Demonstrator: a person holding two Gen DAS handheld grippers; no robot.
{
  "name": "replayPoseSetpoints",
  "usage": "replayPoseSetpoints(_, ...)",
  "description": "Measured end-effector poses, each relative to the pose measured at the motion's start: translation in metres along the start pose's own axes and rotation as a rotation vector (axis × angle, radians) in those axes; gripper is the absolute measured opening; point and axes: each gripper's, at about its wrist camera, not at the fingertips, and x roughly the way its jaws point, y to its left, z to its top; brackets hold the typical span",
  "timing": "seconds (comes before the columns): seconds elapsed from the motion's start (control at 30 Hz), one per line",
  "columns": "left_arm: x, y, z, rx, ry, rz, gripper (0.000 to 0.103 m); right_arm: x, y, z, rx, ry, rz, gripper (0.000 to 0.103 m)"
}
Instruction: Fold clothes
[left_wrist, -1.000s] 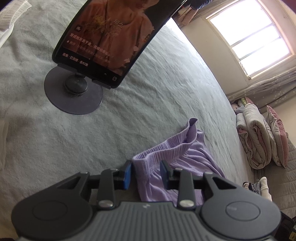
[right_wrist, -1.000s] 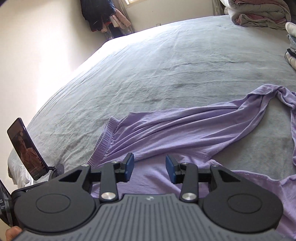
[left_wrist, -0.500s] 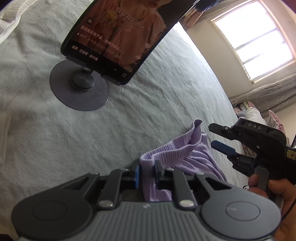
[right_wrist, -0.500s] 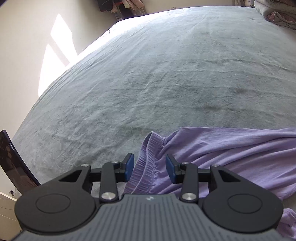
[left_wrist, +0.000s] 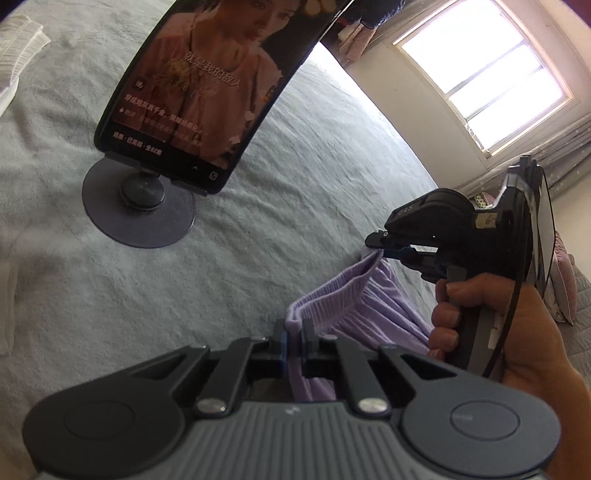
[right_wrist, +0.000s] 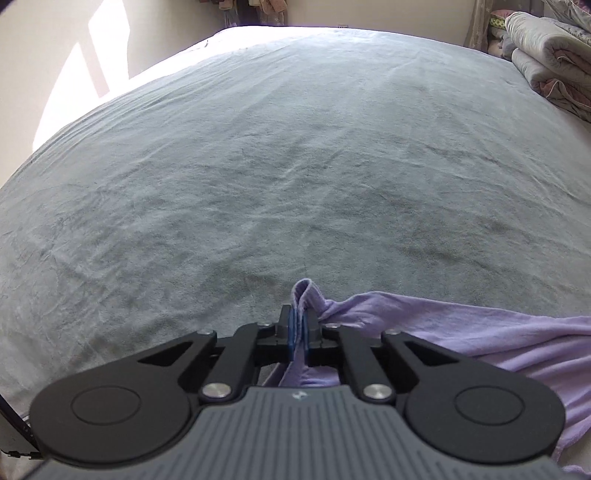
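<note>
Jaws of both hand-held grippers, left (left_wrist: 293, 341) and right (right_wrist: 300, 334), just closed on lilac waistband (left_wrist: 334, 291).

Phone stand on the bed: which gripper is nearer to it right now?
Left. The left gripper, shut on the purple garment's waistband, sits just below the phone stand. The right gripper pinches the waistband's far end, further right.

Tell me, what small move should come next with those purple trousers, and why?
Probably lift both grippers together. The left gripper and right gripper have just closed, each pinching an end of the ribbed waistband of the purple trousers, which lie rumpled on the grey bed.
</note>
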Motion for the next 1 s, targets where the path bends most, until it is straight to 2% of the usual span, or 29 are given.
replayPoseSetpoints(0.13,-0.005,-0.002,0.004,0.029,-0.055,0.038,0.006,-0.003,0.023,0.009,-0.033,-0.076,0.04,0.006)
replayPoseSetpoints(0.27,-0.012,0.011,0.017,0.004,-0.103,0.09,0.006,0.002,0.046,0.012,-0.091,-0.115,0.084,0.006)
replayPoseSetpoints(0.4,-0.003,0.022,0.02,-0.04,-0.073,0.126,0.006,0.019,0.062,0.007,-0.131,-0.104,0.094,0.006)
replayPoseSetpoints(0.57,0.008,0.024,0.019,-0.045,-0.046,0.163,0.008,0.039,0.062,-0.003,-0.126,-0.081,0.101,0.006)
replayPoseSetpoints(0.67,0.006,0.021,0.02,-0.044,-0.047,0.166,0.011,0.037,0.061,-0.002,-0.137,-0.081,0.127,0.013)
replayPoseSetpoints(0.73,0.004,0.019,0.021,-0.042,-0.043,0.155,0.021,0.031,0.056,0.0,-0.114,-0.069,0.145,0.017)
replayPoseSetpoints(0.77,0.003,0.017,0.021,-0.035,-0.05,0.152,0.027,0.027,0.052,0.001,-0.092,-0.071,0.156,0.027)
replayPoseSetpoints(0.8,0.001,0.015,0.021,-0.028,-0.058,0.149,0.039,0.02,0.045,0.002,-0.069,-0.085,0.169,0.046)
replayPoseSetpoints(0.83,-0.001,0.013,0.02,-0.012,-0.074,0.159,0.047,0.013,0.039,0.002,-0.046,-0.099,0.183,0.052)
replayPoseSetpoints(0.9,-0.006,0.007,0.019,0.022,-0.098,0.189,0.051,-0.002,0.024,0.004,-0.019,-0.121,0.202,0.054)
replayPoseSetpoints(1.0,-0.016,-0.002,0.013,0.053,-0.129,0.18,0.056,-0.023,-0.003,0.003,-0.006,-0.144,0.201,0.054)
